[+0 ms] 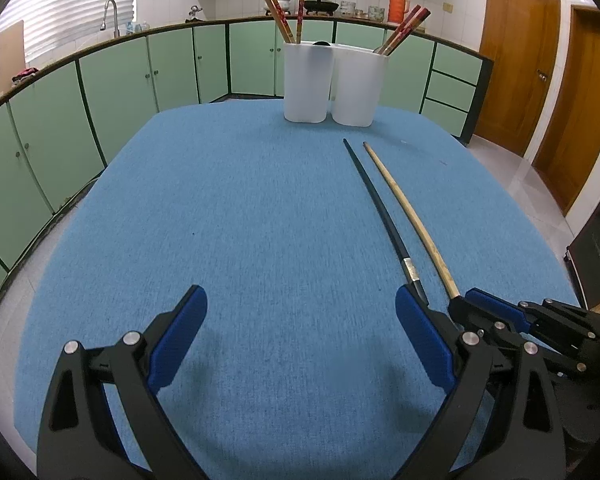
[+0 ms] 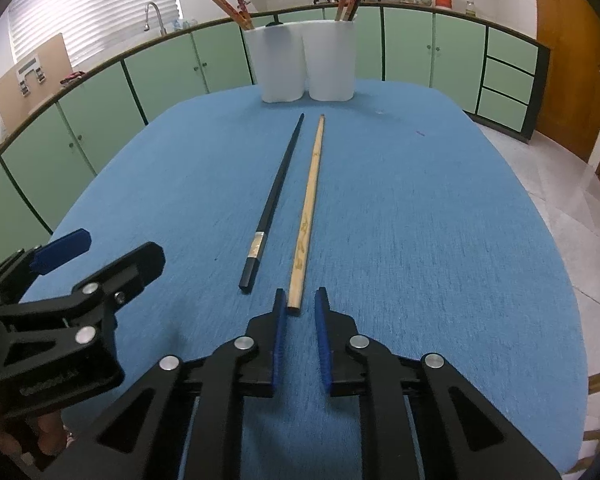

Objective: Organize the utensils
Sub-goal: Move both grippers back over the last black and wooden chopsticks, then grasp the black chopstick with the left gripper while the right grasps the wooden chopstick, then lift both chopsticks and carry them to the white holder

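Two long chopsticks lie side by side on the blue tablecloth (image 2: pixel 420 220): a black chopstick (image 2: pixel 274 196) (image 1: pixel 380 208) and a wooden chopstick (image 2: pixel 310 196) (image 1: pixel 408 208). My right gripper (image 2: pixel 300 296) (image 1: pixel 460 304) has its jaws drawn narrow around the near end of the wooden one, which rests against the left pad. My left gripper (image 1: pixel 300 296) (image 2: pixel 118 246) hovers wide open over bare cloth to the left of the black chopstick, holding nothing. Two white holders (image 1: pixel 308 80) (image 1: pixel 358 84) stand at the table's far edge with red-brown chopsticks (image 1: pixel 284 12) in them.
Green cabinets (image 1: pixel 112 80) and a counter with a sink tap (image 1: pixel 110 12) curve behind the table. A wooden door (image 1: pixel 516 60) and grey tiled floor (image 1: pixel 532 184) lie to the right. Pots and an orange flask (image 1: pixel 398 4) sit on the back counter.
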A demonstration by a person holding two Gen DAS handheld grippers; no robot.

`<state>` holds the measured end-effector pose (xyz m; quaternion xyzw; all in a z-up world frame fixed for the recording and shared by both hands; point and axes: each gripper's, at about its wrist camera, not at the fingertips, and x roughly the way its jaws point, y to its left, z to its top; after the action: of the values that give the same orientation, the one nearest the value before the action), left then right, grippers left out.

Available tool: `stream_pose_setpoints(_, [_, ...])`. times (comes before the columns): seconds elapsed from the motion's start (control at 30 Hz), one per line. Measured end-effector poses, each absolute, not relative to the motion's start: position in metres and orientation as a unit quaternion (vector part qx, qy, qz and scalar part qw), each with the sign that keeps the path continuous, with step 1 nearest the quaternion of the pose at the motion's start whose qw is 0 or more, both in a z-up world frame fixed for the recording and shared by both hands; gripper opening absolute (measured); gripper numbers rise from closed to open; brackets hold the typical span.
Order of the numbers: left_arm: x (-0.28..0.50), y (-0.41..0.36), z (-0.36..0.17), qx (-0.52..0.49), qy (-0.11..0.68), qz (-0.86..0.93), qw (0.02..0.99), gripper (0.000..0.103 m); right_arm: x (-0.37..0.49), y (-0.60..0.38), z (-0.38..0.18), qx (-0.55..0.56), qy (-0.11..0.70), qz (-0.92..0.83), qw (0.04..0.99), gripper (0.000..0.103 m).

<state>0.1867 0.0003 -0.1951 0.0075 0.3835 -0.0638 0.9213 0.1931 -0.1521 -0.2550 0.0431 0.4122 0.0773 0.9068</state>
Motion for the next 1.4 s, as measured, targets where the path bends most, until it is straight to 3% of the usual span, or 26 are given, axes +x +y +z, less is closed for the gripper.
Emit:
stream_pose_setpoints(0.53, [0.19,-0.036,-0.197,0.018,0.382,-0.098,0.919,0.092,0.199,-0.192,-0.25,0.079,0.392,0.024,0.916,0.007])
stream_pose_setpoints(0.67, [0.192,-0.049,-0.202,0.023,0.388,-0.104,0.915,0.08,0.199,-0.199,-0.249,0.081,0.389,0.021,0.917,0.007])
stream_pose_setpoints(0.8, [0.196,-0.057,-0.207,0.021,0.396,-0.106,0.912,0.078,0.198,-0.206,-0.246,0.083,0.383,0.02,0.92,0.007])
stream_pose_setpoints(0.97, [0.201,-0.058,-0.215,0.022,0.409,-0.098,0.907,0.064,0.197,-0.217,-0.246,0.09,0.381,0.016,0.92,0.007])
stream_pose_setpoints(1.2, [0.204,-0.063,-0.22,0.036,0.407,-0.088,0.908,0.056,0.198,-0.219,-0.249,0.095,0.383,0.02,0.919,0.007])
stream_pose_setpoints(1.3, [0.204,-0.064,-0.22,0.042,0.403,-0.087,0.91,0.042,0.198,-0.22,-0.249,0.096,0.383,0.022,0.918,0.007])
stream_pose_setpoints(1.4, [0.203,-0.066,-0.22,0.049,0.4,-0.092,0.911,0.019,0.198,-0.221,-0.249,0.097,0.384,0.023,0.918,0.007])
